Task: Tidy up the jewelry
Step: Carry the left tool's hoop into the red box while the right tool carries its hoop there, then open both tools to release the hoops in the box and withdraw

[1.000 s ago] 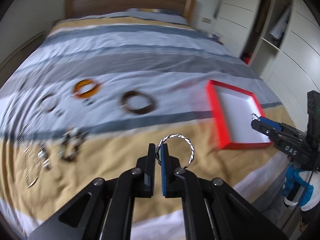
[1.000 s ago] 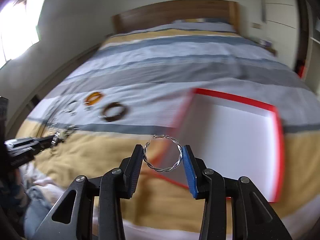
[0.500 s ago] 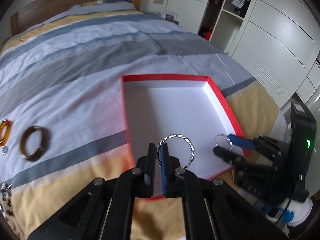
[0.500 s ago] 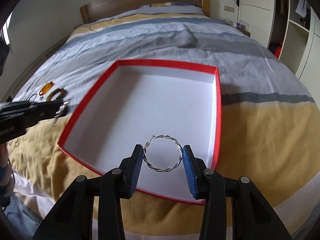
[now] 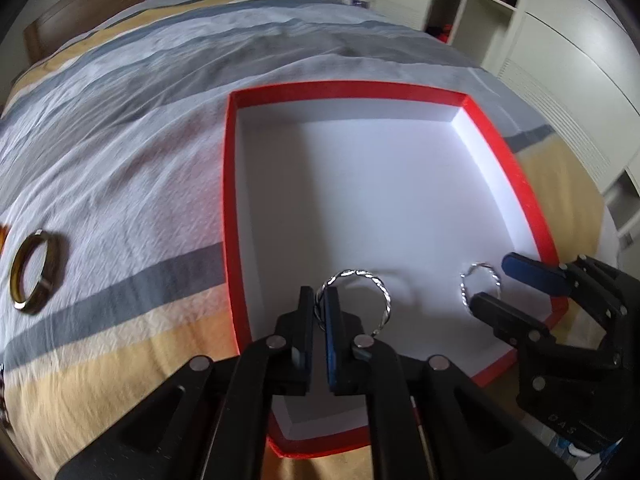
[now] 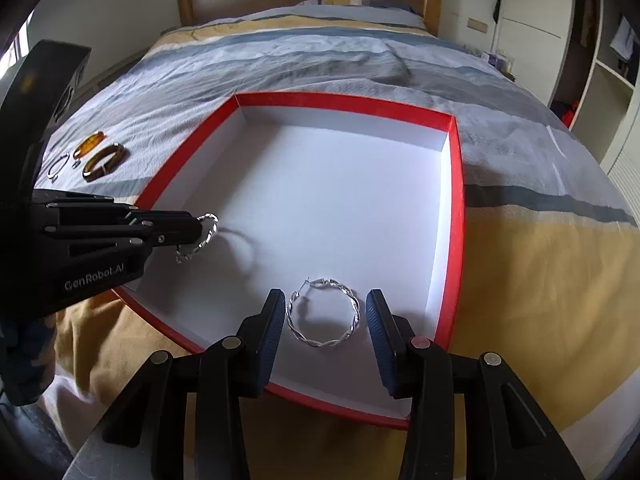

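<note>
A red box [image 5: 225, 184] with a white inside lies on the striped bed; it also shows in the right wrist view [image 6: 456, 216]. My left gripper [image 5: 319, 312] is shut on a twisted silver hoop earring [image 5: 380, 286] and holds it just above the box floor near the front left corner. It shows from the side in the right wrist view [image 6: 200, 229]. My right gripper [image 6: 326, 314] is open, with a second silver hoop earring [image 6: 324, 314] lying loose on the box floor between its fingers. In the left wrist view this gripper [image 5: 494, 288] is at the box's right front edge.
A brown bangle [image 5: 34, 272] lies on the bed left of the box. In the right wrist view the brown bangle [image 6: 103, 161], an amber bangle [image 6: 89, 143] and a small silver ring [image 6: 58, 166] lie left of the box. White wardrobes [image 5: 560, 60] stand at the right.
Both grippers moved over the box and came lower. My right gripper has opened wider and its hoop earring now lies on the box floor. The left still grips its hoop.
</note>
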`<state>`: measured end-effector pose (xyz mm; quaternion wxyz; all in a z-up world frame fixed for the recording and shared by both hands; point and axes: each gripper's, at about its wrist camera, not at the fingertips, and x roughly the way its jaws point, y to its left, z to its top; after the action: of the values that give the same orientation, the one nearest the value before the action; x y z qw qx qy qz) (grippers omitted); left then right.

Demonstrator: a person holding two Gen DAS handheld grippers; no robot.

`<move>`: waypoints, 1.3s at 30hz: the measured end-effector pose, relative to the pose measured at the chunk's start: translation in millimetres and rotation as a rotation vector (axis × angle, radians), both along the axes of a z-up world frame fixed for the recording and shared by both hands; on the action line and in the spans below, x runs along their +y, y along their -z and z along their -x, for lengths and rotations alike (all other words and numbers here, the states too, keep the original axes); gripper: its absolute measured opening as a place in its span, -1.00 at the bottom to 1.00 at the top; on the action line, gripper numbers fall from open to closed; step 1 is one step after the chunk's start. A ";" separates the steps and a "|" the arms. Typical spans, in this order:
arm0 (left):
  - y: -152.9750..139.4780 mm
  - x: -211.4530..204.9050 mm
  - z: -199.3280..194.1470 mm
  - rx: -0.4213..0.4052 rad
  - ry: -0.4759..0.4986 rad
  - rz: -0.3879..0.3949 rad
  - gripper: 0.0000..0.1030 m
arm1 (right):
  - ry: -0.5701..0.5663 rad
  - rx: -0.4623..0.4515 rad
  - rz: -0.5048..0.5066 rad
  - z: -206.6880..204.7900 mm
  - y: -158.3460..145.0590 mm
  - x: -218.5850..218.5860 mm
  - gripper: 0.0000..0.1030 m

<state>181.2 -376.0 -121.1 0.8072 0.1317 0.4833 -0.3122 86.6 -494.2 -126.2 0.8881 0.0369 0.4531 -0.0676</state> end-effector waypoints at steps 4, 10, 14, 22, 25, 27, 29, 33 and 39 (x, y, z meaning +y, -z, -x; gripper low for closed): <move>1.3 8.8 0.6 0.009 -0.081 -0.024 -0.87 | -0.043 0.008 0.008 -5.1 1.3 3.0 -0.19; -5.4 30.4 2.4 0.043 -0.194 -0.007 -0.87 | -0.084 0.001 0.012 -8.6 3.6 5.8 -0.19; -5.2 36.4 10.3 0.036 -0.230 -0.032 -0.87 | -0.127 0.015 0.033 -14.3 5.0 11.0 -0.19; -12.0 45.7 13.7 0.079 -0.262 -0.003 -0.87 | -0.147 0.027 0.008 -15.2 3.9 18.3 0.01; -19.3 48.5 10.9 0.066 -0.247 0.036 -0.87 | -0.139 0.020 -0.033 -12.0 -3.9 22.3 0.35; -27.2 50.1 12.1 0.056 -0.231 0.067 -0.77 | -0.128 0.013 -0.007 -5.7 -9.6 23.2 0.37; -42.1 54.2 16.3 0.023 -0.233 0.088 -0.43 | -0.116 0.001 -0.011 2.0 -16.6 21.5 0.37; -73.4 65.4 24.9 -0.027 -0.236 0.128 -0.39 | -0.075 -0.029 0.004 25.0 -34.8 14.9 0.37; -121.2 95.3 54.1 -0.113 -0.246 0.143 -0.23 | -0.001 -0.105 -0.018 66.2 -70.4 14.0 0.37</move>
<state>127.1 -280.7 0.1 0.8727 0.0310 0.4261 -0.2365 20.5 -480.1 -55.8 0.9103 0.0480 0.4067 -0.0609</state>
